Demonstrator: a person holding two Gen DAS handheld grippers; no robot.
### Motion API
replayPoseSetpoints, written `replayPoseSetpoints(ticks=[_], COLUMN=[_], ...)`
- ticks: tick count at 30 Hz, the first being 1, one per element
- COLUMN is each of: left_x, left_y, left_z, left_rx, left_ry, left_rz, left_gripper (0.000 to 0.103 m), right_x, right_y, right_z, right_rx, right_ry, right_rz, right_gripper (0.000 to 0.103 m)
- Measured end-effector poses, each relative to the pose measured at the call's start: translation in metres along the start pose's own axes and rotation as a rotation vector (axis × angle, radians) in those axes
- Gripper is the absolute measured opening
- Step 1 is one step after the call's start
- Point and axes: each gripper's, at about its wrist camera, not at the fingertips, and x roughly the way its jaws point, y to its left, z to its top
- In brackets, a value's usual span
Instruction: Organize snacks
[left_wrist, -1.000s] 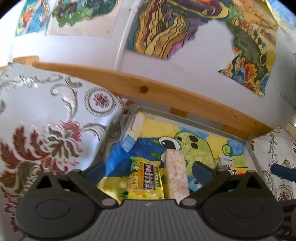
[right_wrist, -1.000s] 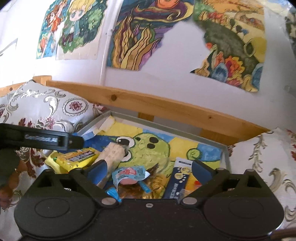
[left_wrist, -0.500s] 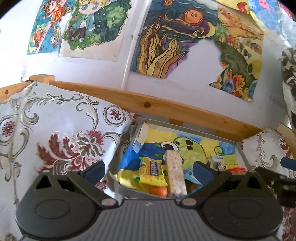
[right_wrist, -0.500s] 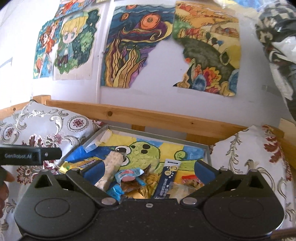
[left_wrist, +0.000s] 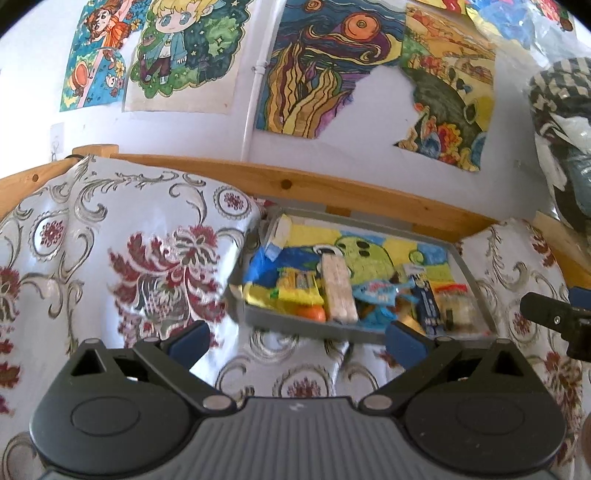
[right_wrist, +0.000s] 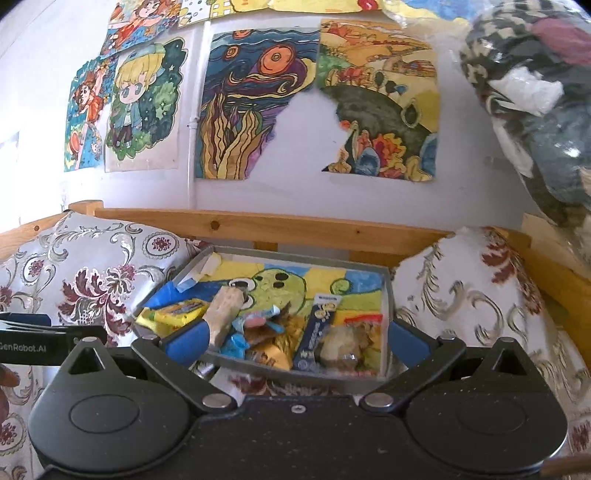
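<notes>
Two handheld grippers hang spread and empty before a grey tray (right_wrist: 386, 306) of snacks that sits on a patterned cloth (left_wrist: 288, 365) between two cushions. The left gripper (left_wrist: 295, 338) has its blue pads wide apart with nothing between them; the right gripper (right_wrist: 295, 341) is likewise released, its pads framing the tray's near rim without touching it. Both appear to be held back and level, a stance that reads as surveying the pile, not reaching in. Inside the tray the packets are crowded toward the near edge: a yellow wrapper (right_wrist: 177, 312) at the left, a pale rice bar (right_wrist: 223, 314) leaning over it, a light-blue candy packet (left_wrist: 380, 291) in the middle, gold-wrapped sweets (right_wrist: 271, 349), a dark-blue stick packet (right_wrist: 319, 332) and a clear bag (right_wrist: 347, 347) at the right. An orange piece (left_wrist: 312, 313) shows under the bar in the left view. The far half, lined with a green cartoon drawing (right_wrist: 280, 286), lies bare and offers the likeliest room for sorting. Access looks tight at the sides, where the left cushion (left_wrist: 110, 236) and right cushion (right_wrist: 472, 288) press against the tray walls. Behind runs a wooden rail (right_wrist: 295, 229), then a white wall hung with coloured drawings (right_wrist: 255, 103).
</notes>
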Motion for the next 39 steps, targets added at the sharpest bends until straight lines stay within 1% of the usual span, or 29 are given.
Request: replayPoseSetpoints(ticks=[7,16,21,25,29,36,39], left_x=[-0.026,-0.057,-0.067,-0.074,-0.079,-0.082,-0.084], left_y=[-0.008,-0.012,-0.009,-0.009,-0.008,-0.007,-0.007], left_z=[-0.02,-0.048,-0.069,-0.089,-0.106,-0.119,-0.121], left_rx=[0.005,0.013,0.007,0.033,0.033,0.019,0.023], left_ry=[0.02,0.04,0.069,0.082,0.099,0.116,0.12], left_rz=[0.004,0.016,0.029,0.05,0.062,0.068,0.072], left_gripper=[0.103,0.103,0.103,0.103,0.103,0.103,0.102], right_x=[-0.029,-0.067,-0.083,-0.091,-0.096,-0.102,-0.104], right_y=[-0.004,-0.004,-0.001,0.005,0.009,0.015,0.017], right_z=[-0.02,-0.051,-0.07,-0.082,-0.092,-0.104,-0.115], right_rx=[0.02,0.043,0.054,0.039,0.038,0.04,0.038], right_ry=[0.018,0.058,0.084,0.098,0.114,0.132,0.154], right_rz=[-0.019,-0.019,-0.015,-0.011,-0.007,0.002,0.01], right_gripper=[0.102,0.102,0.102,0.102,0.102,0.102,0.102])
